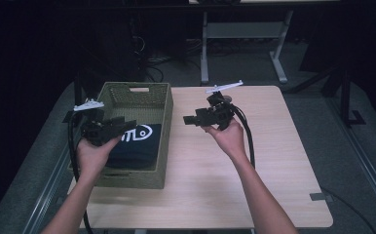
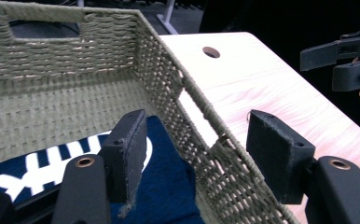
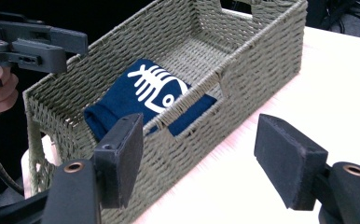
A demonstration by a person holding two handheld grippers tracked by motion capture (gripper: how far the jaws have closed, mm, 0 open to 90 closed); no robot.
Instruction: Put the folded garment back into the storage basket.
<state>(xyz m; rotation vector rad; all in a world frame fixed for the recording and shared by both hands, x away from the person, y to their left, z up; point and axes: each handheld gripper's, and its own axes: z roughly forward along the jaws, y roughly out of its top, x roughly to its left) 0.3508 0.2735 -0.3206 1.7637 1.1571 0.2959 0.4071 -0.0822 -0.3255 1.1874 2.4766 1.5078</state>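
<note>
The work in hand looks like the folded navy cloth [image 3: 136, 100] with its white fish-skeleton print, which lies flat on the floor of the woven basket [image 1: 164, 141], at the end nearer the person. Both grippers hang in the air above it, so this reads as the gap between steps: either the cloth is just placed or it is about to be lifted, and the pictures do not settle which.

The left gripper [image 1: 122, 127] hovers over the basket's near end, directly above the cloth, its 2 jaws spread wide and empty; in the left gripper view they straddle the basket's right wall, 1 pad over the cloth and 1 over the counter [image 2: 262, 88]. The right gripper [image 1: 191, 119] is held over the bare counter just right of the basket, jaws also wide apart and holding nothing.

If the cloth is to come out, the next move calls for lowering the left gripper inside the walls and pinching a fold.

The wall with its handle cutout [image 3: 201, 100] is the main obstacle, as a jaw could catch on the rim. The rest of the basket is bare, and the surroundings are too dark to judge.
</note>
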